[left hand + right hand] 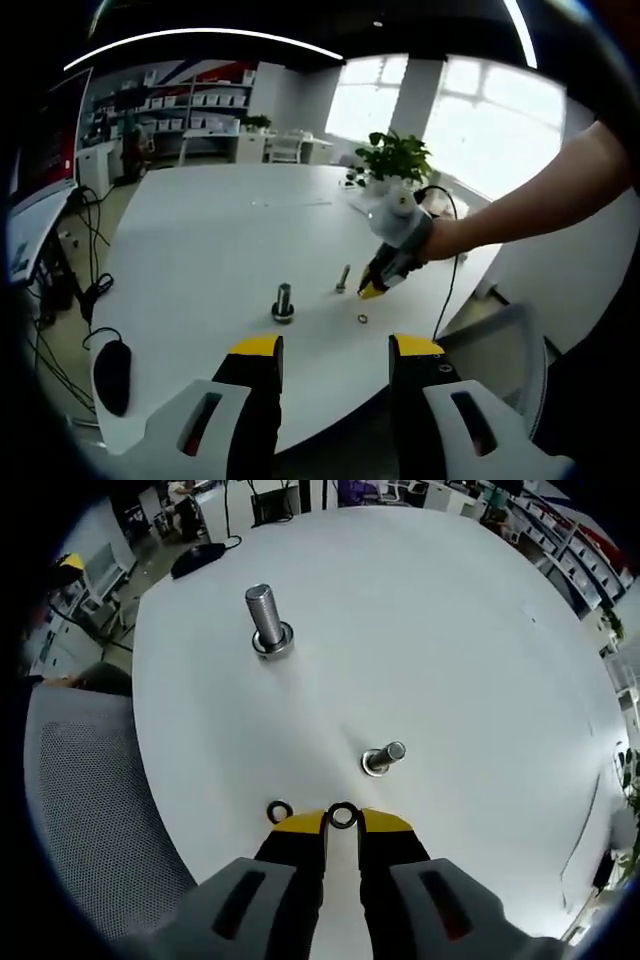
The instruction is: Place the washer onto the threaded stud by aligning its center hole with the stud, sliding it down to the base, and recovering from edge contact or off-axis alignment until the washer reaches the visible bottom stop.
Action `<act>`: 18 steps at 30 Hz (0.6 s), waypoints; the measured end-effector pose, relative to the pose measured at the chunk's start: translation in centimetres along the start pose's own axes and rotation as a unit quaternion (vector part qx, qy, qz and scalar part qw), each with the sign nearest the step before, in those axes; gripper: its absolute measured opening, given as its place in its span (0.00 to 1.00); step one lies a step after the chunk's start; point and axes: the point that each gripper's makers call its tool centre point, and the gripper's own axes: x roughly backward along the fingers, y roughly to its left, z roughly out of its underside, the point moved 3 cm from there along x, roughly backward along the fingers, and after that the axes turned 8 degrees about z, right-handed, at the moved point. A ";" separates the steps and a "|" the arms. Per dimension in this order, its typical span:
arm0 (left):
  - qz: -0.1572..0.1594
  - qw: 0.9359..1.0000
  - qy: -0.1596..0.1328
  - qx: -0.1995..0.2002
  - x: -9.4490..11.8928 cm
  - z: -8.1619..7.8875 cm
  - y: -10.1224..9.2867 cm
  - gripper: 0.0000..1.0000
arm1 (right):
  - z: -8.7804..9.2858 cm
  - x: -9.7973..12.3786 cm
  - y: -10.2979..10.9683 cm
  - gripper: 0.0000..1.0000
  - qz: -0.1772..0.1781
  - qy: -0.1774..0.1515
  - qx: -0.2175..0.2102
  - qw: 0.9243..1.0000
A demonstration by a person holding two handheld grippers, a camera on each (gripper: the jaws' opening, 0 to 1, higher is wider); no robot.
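Observation:
A large threaded stud stands upright on the white round table, with a ring around its base. A smaller bolt stands nearer my right gripper. That gripper's yellow-tipped jaws are nearly together, shut on a small washer held at their tips just above the table. A second washer lies flat on the table just left of those tips. In the left gripper view my left gripper is open at the table's near edge; the stud, small bolt, loose washer and the hand-held right gripper lie ahead.
A black mouse with its cable lies on the table's left edge. A grey mesh chair stands by the near edge. A potted plant sits at the table's far side. The person's forearm reaches in from the right.

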 end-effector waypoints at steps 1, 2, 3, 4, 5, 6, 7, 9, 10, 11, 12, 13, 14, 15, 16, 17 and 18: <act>0.000 1.000 0.000 0.000 0.0 0.0 0.0 0.41 | -0.1 0.1 -0.1 0.13 0.001 -0.002 0.001 1.000; 0.001 1.000 -0.001 0.000 0.0 -0.1 -0.1 0.41 | -0.2 0.2 -0.2 0.13 0.002 -0.005 0.002 1.000; 0.001 1.000 -0.001 0.000 -0.1 -0.1 -0.2 0.41 | -0.4 0.4 -0.3 0.13 0.003 -0.008 0.001 1.000; 0.002 1.000 -0.001 0.000 -0.1 -0.1 -0.2 0.41 | -0.5 0.6 -0.4 0.13 0.004 -0.010 0.002 1.000; 0.003 1.000 -0.001 -0.001 -0.1 -0.2 -0.3 0.41 | -0.8 0.8 -0.6 0.13 0.007 -0.014 0.002 1.000; 0.003 1.000 -0.001 -0.002 -0.1 -0.2 -0.3 0.41 | -1.0 0.9 -0.7 0.13 0.008 -0.017 0.002 1.000; 0.002 1.000 -0.001 -0.002 -0.1 -0.3 -0.2 0.41 | -1.3 1.2 -0.8 0.13 0.009 -0.023 0.000 1.000; 0.002 1.000 -0.003 -0.003 0.0 -0.4 -0.2 0.41 | -1.9 1.7 -0.8 0.13 0.012 -0.031 0.007 0.999; 0.002 1.000 -0.003 -0.003 0.0 -0.5 -0.2 0.41 | -2.1 1.9 -0.9 0.13 0.015 -0.033 0.013 0.999; 0.002 1.000 -0.004 -0.004 0.0 -0.5 -0.3 0.41 | -2.3 2.0 -1.1 0.13 0.017 -0.035 0.015 0.999; 0.002 1.000 -0.004 -0.004 0.0 -0.6 -0.3 0.41 | -2.5 2.1 -1.2 0.13 0.017 -0.038 0.014 0.999; 0.002 1.000 -0.006 -0.004 0.0 -0.6 -0.3 0.41 | -2.8 2.4 -1.4 0.13 0.018 -0.041 0.013 0.999; 0.002 1.000 -0.006 -0.004 0.0 -0.6 -0.3 0.41 | -2.9 2.4 -1.4 0.13 0.019 -0.042 0.013 0.999; 0.002 1.000 -0.006 -0.004 0.0 -0.6 -0.4 0.41 | -3.1 2.6 -1.5 0.13 0.021 -0.047 0.014 0.999; 0.002 1.000 -0.006 -0.005 0.0 -0.6 -0.4 0.41 | -3.3 2.7 -1.5 0.13 0.021 -0.048 0.014 0.999; 0.003 1.000 -0.006 -0.004 -0.1 -0.6 -0.4 0.41 | -3.5 2.8 -1.5 0.13 0.023 -0.050 0.016 0.998; 0.003 1.000 -0.006 -0.004 -0.1 -0.6 -0.5 0.41 | -3.6 2.9 -1.5 0.13 0.023 -0.051 0.019 0.998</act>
